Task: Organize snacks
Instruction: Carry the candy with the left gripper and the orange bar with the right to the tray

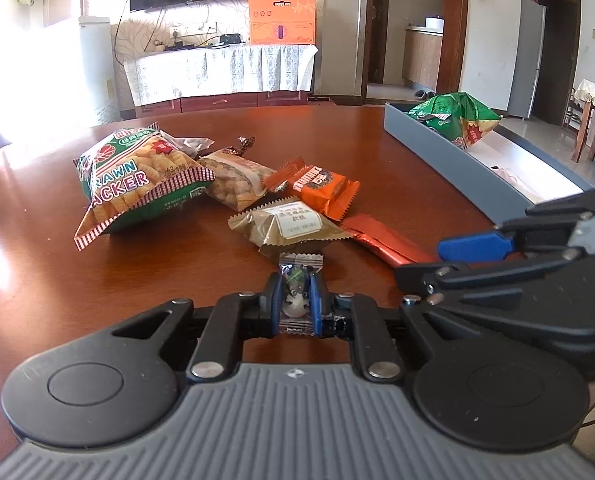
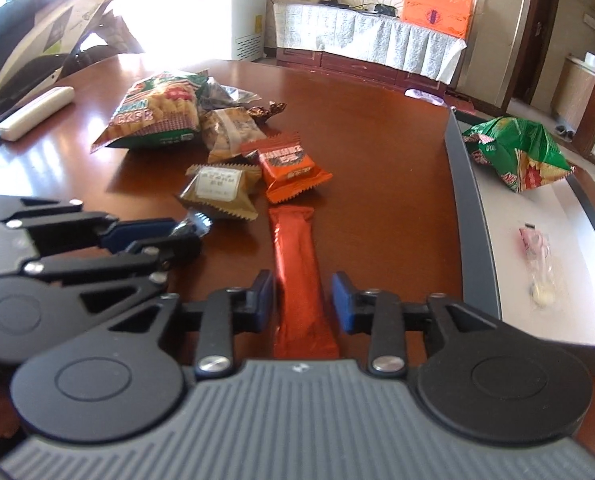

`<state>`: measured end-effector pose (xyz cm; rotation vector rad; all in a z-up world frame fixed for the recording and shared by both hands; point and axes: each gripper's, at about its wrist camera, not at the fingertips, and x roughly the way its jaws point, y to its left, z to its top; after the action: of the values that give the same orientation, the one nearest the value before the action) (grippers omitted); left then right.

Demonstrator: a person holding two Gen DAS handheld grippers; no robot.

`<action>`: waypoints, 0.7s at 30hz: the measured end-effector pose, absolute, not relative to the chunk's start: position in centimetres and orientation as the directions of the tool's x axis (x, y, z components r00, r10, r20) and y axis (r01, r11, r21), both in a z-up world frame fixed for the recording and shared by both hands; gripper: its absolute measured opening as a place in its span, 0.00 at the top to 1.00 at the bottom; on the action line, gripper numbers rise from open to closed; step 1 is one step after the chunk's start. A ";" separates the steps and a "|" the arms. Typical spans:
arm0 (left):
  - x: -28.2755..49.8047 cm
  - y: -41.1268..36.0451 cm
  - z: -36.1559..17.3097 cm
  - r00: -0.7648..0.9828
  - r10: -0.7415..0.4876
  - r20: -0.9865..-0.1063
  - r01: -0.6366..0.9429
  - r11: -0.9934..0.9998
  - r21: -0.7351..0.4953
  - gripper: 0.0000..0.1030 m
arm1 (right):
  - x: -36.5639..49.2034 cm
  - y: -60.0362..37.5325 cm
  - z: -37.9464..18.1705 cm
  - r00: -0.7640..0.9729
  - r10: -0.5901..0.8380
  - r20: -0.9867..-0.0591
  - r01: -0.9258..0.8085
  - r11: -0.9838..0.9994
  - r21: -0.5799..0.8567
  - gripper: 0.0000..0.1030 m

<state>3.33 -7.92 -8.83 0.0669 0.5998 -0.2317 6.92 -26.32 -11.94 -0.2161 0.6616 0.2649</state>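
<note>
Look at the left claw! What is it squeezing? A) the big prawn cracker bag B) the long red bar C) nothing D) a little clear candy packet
D: the left claw is shut on the little clear candy packet, while the long red bar lies between the open right claw's fingers.

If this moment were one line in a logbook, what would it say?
left gripper: shut on small clear candy | right gripper: open, straddling red bar | grey tray: green bag inside
</note>
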 end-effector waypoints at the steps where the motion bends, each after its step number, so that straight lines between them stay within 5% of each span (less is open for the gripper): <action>1: 3.4 -7.8 -8.9 0.800 -0.198 -0.566 0.236 0.972 -0.007 0.83 | 7.2 -26.3 -11.9 0.756 0.176 -0.631 -0.312 0.944 -0.109 0.65; 4: 3.6 -7.7 -8.9 0.798 -0.209 -0.565 0.243 0.970 -0.015 0.83 | 7.6 -26.4 -11.8 0.734 0.218 -0.644 -0.337 0.939 -0.066 0.76; 21: 1.3 -9.0 -6.9 0.830 -0.212 -0.516 0.280 0.958 0.058 0.84 | 4.7 -28.2 -9.0 0.810 0.269 -0.521 -0.309 0.951 0.010 0.77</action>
<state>1.35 -8.96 -6.95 0.1333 0.5314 -0.2617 4.66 -28.23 -8.96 -0.0760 0.5446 0.3095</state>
